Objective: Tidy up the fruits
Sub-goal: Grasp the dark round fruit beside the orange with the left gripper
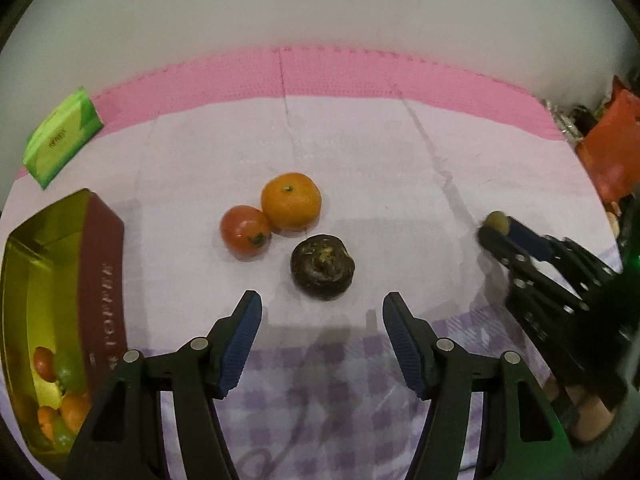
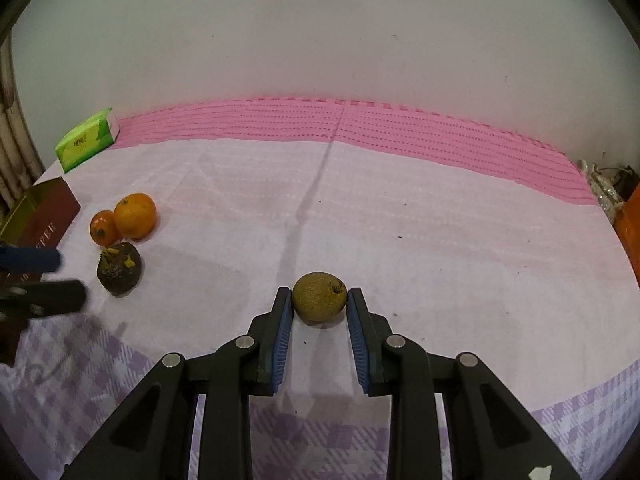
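An orange, a small red tomato and a dark brown fruit lie together on the pale cloth. My left gripper is open and empty just short of the dark fruit. My right gripper stands open around a brownish-green fruit that rests on the cloth; its pads sit close on both sides. In the left wrist view the right gripper shows at the right with that fruit at its tip. In the right wrist view the three fruits lie at the left.
A gold-lined box with a dark red wall at the left holds several fruits. A green tissue pack lies at the far left on the pink mat. Orange bags stand at the far right. A white wall is behind.
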### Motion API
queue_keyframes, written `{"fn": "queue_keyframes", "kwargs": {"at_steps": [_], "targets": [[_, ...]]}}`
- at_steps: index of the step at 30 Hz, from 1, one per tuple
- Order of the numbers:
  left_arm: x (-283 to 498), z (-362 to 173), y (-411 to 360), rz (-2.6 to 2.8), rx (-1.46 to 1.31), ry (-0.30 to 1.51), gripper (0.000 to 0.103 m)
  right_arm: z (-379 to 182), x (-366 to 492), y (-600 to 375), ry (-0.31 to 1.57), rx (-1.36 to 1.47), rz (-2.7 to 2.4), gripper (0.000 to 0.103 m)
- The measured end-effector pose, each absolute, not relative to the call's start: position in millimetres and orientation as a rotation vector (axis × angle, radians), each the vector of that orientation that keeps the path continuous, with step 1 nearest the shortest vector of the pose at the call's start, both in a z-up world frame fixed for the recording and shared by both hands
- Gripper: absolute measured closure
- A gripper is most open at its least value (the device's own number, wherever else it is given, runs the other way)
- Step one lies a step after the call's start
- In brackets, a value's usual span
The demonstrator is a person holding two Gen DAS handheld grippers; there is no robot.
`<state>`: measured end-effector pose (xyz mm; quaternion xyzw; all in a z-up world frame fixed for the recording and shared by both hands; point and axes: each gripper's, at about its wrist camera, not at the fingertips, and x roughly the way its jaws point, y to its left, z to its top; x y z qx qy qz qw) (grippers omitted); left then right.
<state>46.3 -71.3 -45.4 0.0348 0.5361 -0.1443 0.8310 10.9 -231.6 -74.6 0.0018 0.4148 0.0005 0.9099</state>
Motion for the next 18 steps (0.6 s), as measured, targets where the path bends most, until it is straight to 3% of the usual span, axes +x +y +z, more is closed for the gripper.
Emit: {"fn": "queue_keyframes", "kwargs": {"at_steps": [3, 9, 18], "targets": [[57, -57, -78, -0.308, 0.062, 1.169, 0.053, -75, 10, -235, 0.860, 0.016, 0.008, 0.077], [67, -67, -91, -0.278, 0.069, 1.167, 0.064, -76, 8, -240, 0.875, 0.022, 0.015, 0.077], [42, -53, -78, -0.279, 0.068, 1.152, 0.064, -77, 11, -237, 0.890, 0.022, 0.014, 0.077]]}}
